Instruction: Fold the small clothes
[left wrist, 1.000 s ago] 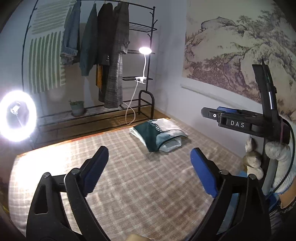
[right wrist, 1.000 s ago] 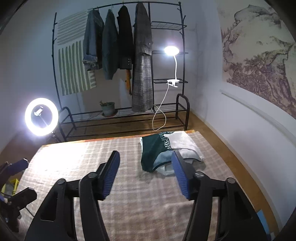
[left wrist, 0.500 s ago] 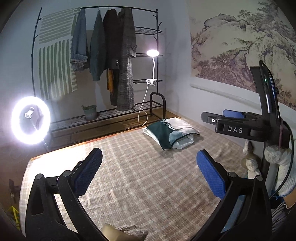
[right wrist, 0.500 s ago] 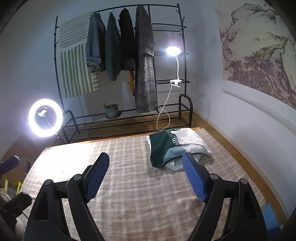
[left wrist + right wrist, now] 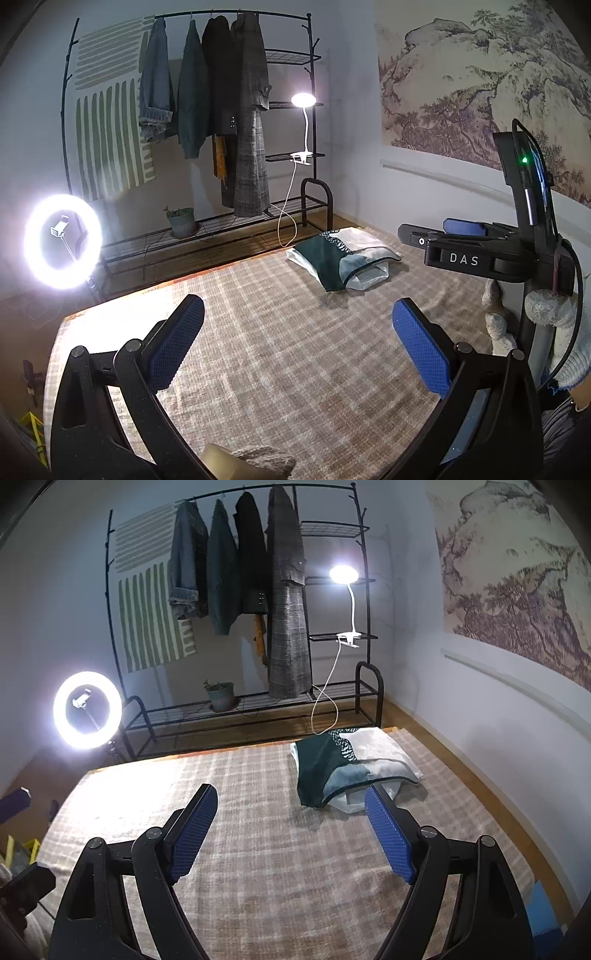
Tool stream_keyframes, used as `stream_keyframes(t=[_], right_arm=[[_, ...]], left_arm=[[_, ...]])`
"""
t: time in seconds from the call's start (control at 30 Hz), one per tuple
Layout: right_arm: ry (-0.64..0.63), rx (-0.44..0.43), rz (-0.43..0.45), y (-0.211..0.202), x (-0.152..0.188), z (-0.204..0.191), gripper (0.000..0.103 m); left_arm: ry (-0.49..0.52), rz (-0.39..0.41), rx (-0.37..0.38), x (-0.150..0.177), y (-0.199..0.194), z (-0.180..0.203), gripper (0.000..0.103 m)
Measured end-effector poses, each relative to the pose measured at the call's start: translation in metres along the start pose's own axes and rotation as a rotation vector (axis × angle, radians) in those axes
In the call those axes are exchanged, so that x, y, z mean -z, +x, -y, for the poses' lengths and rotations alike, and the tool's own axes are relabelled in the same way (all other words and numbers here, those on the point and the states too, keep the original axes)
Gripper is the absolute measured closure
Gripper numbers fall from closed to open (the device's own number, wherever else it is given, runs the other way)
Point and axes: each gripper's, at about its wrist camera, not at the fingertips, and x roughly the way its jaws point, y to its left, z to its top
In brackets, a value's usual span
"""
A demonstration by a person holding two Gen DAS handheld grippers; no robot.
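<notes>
A small stack of folded clothes (image 5: pixel 341 258), dark green, pale blue and white, lies at the far right of the checked table cover (image 5: pixel 280 354); it also shows in the right wrist view (image 5: pixel 347 764). My left gripper (image 5: pixel 295 343) is open and empty, held above the near middle of the cover. My right gripper (image 5: pixel 291 830) is open and empty, its right finger (image 5: pixel 388 834) just short of the stack. The right gripper also shows in the left wrist view (image 5: pixel 461 243), held by a gloved hand.
A ring light (image 5: pixel 62 242) glows at the left beyond the table. A black clothes rack (image 5: pixel 258 602) with hanging coats, a clip lamp (image 5: pixel 343 574) and a potted plant (image 5: pixel 221 694) stand behind the table. A wall with a landscape painting (image 5: pixel 480 85) runs along the right.
Both grippers have drawn back and risen a little, so the view of the table widens. The right gripper's jaws have opened wider. The folded stack has not moved.
</notes>
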Motion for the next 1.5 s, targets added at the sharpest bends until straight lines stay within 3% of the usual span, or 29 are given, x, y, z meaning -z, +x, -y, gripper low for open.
stream_keyframes(t=[1.5], right_arm=[[0.075, -0.023, -0.015, 0.005, 0.003, 0.012, 0.02]], left_arm=[[0.012, 0.015, -0.018, -0.001, -0.003, -0.002, 0.0]])
